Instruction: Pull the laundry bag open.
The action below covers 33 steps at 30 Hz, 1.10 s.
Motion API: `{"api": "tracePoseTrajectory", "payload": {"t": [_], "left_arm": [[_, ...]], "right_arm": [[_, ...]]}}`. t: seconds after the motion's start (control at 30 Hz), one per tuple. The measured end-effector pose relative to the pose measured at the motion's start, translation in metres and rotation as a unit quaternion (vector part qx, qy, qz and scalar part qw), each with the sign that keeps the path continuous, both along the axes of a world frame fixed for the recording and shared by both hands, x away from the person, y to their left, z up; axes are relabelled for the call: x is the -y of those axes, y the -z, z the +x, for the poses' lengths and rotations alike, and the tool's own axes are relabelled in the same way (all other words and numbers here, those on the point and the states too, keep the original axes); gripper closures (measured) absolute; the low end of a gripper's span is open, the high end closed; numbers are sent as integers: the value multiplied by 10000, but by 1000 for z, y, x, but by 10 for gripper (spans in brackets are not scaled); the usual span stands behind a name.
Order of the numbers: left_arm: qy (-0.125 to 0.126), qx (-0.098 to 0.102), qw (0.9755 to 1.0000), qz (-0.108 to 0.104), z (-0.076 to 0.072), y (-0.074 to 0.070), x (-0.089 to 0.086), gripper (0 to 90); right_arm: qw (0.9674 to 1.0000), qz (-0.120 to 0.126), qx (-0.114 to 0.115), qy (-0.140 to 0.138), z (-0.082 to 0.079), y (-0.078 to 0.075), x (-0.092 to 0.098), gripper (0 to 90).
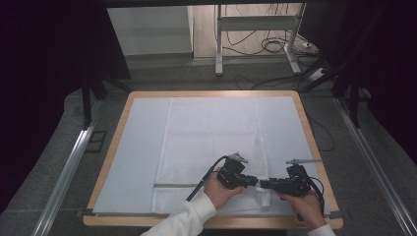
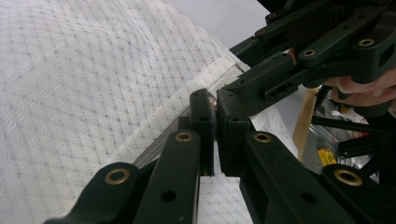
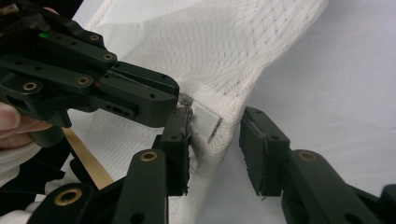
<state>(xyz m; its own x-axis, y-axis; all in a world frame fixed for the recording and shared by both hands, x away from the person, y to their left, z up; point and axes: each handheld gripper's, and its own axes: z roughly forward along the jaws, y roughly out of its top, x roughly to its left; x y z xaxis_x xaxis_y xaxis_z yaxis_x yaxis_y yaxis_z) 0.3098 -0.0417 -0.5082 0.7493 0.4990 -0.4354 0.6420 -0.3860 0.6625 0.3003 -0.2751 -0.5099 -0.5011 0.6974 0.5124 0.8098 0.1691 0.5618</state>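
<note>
- High view: lying flat on the table (image 1: 123, 162), a white cloth (image 1: 211, 132) with its long axis running from the near edge toward the far edge, the short near end closest to the person. Meeting at the cloth's near right corner, the left gripper (image 1: 254, 181) and the right gripper (image 1: 262, 185), tips almost touching. Reaching in from the bottom, 2 forearms in white sleeves; the left hand (image 1: 219, 191) angling right, the right hand (image 1: 302, 202) angling left, both grippers lying close to level over the cloth.
- Left gripper view: pressing together on the hemmed edge of the cloth (image 2: 93, 84), the left gripper (image 2: 215, 140) with its 2 jaws showing only a thin slit between them. Crossing in from the upper right, the right gripper (image 2: 219, 95), its tip right beside the same corner.
- Right gripper view: standing apart around the raised corner of the cloth (image 3: 224, 60), the right gripper (image 3: 219, 154), one pad against the fabric, the other off it. Pinching the hem just beside it from the left, the left gripper (image 3: 180, 100). Bunching upward between them, the corner fold.
</note>
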Motion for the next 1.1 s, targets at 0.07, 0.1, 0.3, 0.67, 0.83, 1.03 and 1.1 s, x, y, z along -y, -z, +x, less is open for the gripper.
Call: {"api": "tracePoseTrajectory", "payload": {"t": [0.07,0.1,0.3,0.67,0.83,1.03,1.1], "left_arm": [[0,-1,10000,0,0,0,0,874],[-3,3,10000,-1,0,0,0,874],[-6,-30,10000,-30,1,0,0,874],[-9,-71,10000,-28,1,2,0,874],[4,-89,10000,-25,2,3,-1,874],[8,-102,9999,-45,2,3,-1,874],[4,-112,9999,-53,2,2,-1,874]], "right_arm": [[10000,-22,-18,-13,0,1,0,636],[10000,-25,-38,-26,0,1,-1,637],[9997,-11,-134,-181,-1,5,-4,638],[9994,-37,-108,-335,0,8,-7,756],[9992,-26,-112,-373,1,8,-7,757],[9987,-118,-121,-481,1,10,-11,688],[9985,-163,-109,-510,1,11,-13,684]]}}
